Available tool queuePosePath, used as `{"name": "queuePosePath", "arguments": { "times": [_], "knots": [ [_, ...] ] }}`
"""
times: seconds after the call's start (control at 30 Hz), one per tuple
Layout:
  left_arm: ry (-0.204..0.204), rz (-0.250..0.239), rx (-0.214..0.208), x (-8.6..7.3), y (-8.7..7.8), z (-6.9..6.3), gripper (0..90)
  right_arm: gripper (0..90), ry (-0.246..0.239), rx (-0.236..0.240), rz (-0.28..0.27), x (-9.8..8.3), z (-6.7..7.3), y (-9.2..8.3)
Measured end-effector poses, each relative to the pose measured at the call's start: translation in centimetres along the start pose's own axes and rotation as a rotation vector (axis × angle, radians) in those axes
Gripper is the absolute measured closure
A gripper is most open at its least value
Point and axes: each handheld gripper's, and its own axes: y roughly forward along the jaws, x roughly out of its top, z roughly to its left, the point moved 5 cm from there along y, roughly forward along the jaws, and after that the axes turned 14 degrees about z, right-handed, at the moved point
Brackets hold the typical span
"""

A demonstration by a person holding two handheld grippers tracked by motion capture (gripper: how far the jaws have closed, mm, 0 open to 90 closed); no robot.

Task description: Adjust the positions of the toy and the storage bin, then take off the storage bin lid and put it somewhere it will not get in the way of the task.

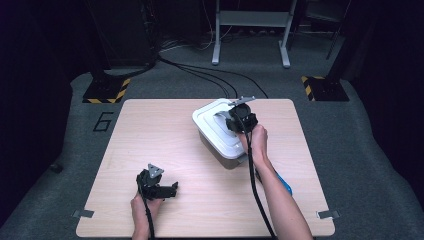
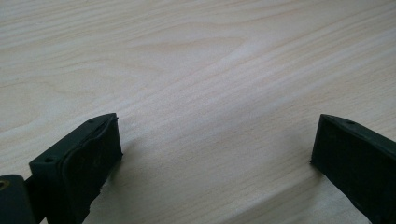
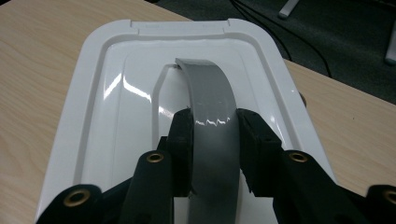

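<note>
A: Right gripper [image 3: 215,140]?
B: Jaws clamped on the grey arched plastic handle [image 3: 212,107] of the white rectangular lidded box [image 1: 220,131] (near the wooden table's [image 1: 150,130] far edge, right of centre).
A: Left gripper [image 1: 167,190]?
B: Jaws wide apart, holding nothing, near the front edge.

A blue flat object [image 1: 284,184] lies on the light wooden table [image 1: 150,130]; black cables [image 1: 210,75] cross the grey carpet floor [image 1: 370,150].

Black grippers [image 1: 159,186], brass screws, grey triangular plates, trailing black cables, bare forearms.
</note>
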Motion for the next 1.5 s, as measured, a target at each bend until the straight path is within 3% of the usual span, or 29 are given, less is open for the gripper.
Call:
{"name": "queuePosePath", "arguments": {
  "times": [0.33, 0.83, 1.1, 1.5],
  "knots": [
    [-0.003, -0.003, -0.001, 0.0, 0.0, 0.0, 1.6, 67.5, -0.023, -0.002, -0.015, 0.1, -0.1, -0.2],
    [0.004, 0.003, -0.002, 0.0, 0.0, 0.0, 1.9, 67.4, -0.036, -0.026, -0.069, 1.0, -0.8, -3.3],
    [0.001, -0.005, 0.000, 0.0, 0.0, -0.1, 2.2, 67.4, -0.025, -0.042, -0.103, 1.4, -2.1, -5.0],
    [0.017, -0.003, 0.003, 0.0, -0.1, 0.0, 2.6, 67.4, 0.004, -0.074, -0.127, 1.1, -5.5, -6.7]
  ]
}}
